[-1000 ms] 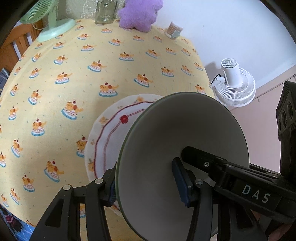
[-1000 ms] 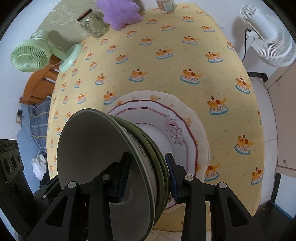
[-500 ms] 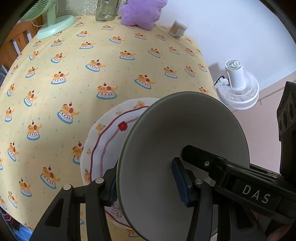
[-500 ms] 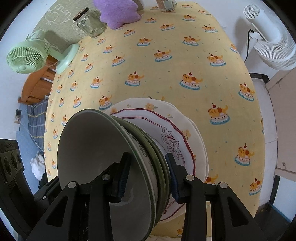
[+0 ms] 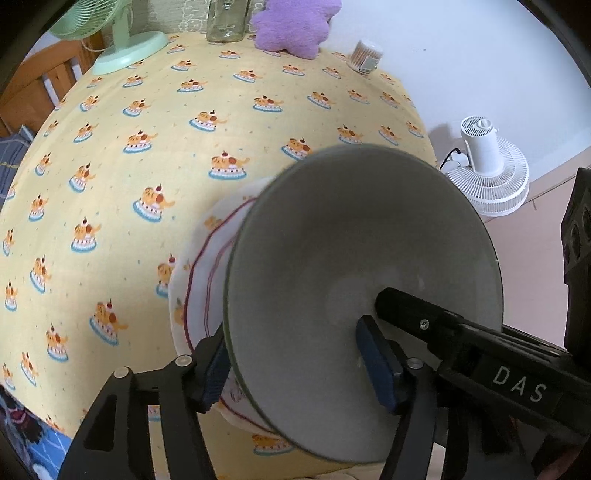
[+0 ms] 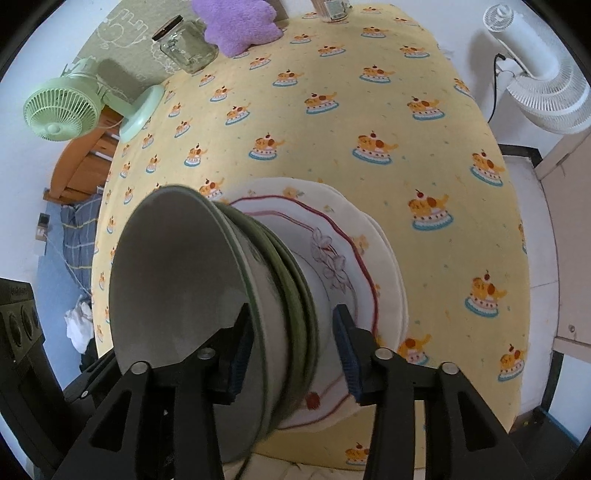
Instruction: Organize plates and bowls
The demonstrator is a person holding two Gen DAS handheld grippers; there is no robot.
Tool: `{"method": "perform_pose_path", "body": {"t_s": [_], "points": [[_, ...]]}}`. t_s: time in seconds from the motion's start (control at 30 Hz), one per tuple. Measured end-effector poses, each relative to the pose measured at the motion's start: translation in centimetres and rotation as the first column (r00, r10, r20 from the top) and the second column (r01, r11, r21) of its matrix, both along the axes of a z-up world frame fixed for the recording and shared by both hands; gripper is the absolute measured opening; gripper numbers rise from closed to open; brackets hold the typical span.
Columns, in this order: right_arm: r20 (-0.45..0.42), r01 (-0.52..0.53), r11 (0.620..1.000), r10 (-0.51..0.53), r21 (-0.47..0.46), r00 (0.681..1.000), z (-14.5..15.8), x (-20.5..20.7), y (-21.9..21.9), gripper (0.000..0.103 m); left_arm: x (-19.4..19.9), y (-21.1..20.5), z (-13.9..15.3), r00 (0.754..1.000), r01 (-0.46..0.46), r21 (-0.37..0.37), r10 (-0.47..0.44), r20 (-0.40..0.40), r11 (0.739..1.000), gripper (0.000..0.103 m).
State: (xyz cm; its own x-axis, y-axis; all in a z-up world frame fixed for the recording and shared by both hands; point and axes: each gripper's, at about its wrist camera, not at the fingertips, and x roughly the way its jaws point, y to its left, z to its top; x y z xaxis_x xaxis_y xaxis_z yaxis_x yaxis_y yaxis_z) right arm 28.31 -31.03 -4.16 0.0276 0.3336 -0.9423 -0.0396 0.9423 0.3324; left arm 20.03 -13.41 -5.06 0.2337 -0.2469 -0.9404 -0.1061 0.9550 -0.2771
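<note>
My left gripper point(image 5: 299, 365): jaws just opened wider; they straddle the near rim of the bowl stack, blue pads apart from it.
My right gripper point(image 6: 293, 343): jaws just opened too, the far rim between them, with a gap showing at the right pad.
Bowl stack point(image 6: 207, 314): nested grey-white bowls with green rims, sitting on the plates near the table's front edge.
Plates point(image 6: 347, 236): white, scalloped, red-lined with a flower print, stacked flat under the bowls.
Tablecloth point(image 5: 147, 140): yellow, cake-print.
Far edge: green desk fan point(image 6: 62, 110), glass jar point(image 6: 188, 44), purple star cushion point(image 5: 295, 26), cotton-swab tub point(image 5: 365, 55).
Floor: white fan point(image 5: 487, 173).
</note>
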Motion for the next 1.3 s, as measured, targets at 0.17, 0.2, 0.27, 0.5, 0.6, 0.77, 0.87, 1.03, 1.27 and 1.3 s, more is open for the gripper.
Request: {"method": "perform_pose_path", "body": {"t_s": [0.17,0.2,0.27,0.5,0.6,0.77,0.87,1.03,1.27,1.3], "points": [[0.040,0.006,1.000,-0.005,-0.006,0.999,1.0,-0.9,-0.6,0.059,-0.9,-0.2,1.1,0.999,-0.006,0.014,0.006,0.033,1.000,0.078],[0.057,0.003,1.000,-0.002,-0.010,0.998,1.4,-1.1,-0.6,0.060,-1.2,-0.1,1.5,0.999,-0.006,0.019,0.005,0.048,1.000,0.079],[0.100,0.000,1.000,0.002,-0.021,0.995,2.4,-1.4,-0.6,0.062,-1.4,0.1,2.2,0.997,-0.007,0.031,0.004,0.076,1.000,0.082],[0.277,0.031,0.996,-0.006,-0.087,0.961,6.6,-2.8,0.9,0.066,-2.6,1.3,6.1,0.965,0.039,0.116,-0.067,0.254,0.993,0.083],[0.342,0.039,0.992,0.005,-0.120,0.940,8.3,-3.9,2.4,0.066,-3.3,2.6,7.4,0.946,0.053,0.148,-0.097,0.308,0.988,0.083],[0.444,0.082,0.986,-0.009,-0.146,0.896,10.4,-6.2,5.2,0.070,-5.2,5.9,9.1,0.909,0.030,0.194,-0.108,0.403,0.980,0.085],[0.508,0.124,0.978,-0.022,-0.167,0.861,11.3,-7.9,7.3,0.076,-6.6,8.4,10.0,0.877,0.005,0.228,-0.114,0.467,0.974,0.092],[0.568,0.167,0.968,-0.034,-0.185,0.823,11.7,-10.9,10.7,0.086,-8.9,12.6,10.3,0.850,-0.005,0.257,-0.132,0.511,0.966,0.097],[0.617,0.226,0.959,-0.074,-0.172,0.783,10.9,-14.9,13.1,0.087,-12.1,16.0,9.3,0.832,-0.034,0.255,-0.114,0.542,0.966,0.099],[0.626,0.231,0.957,-0.073,-0.175,0.776,10.8,-15.4,13.4,0.087,-12.4,16.2,9.1,0.834,-0.038,0.251,-0.107,0.541,0.967,0.099]]}}
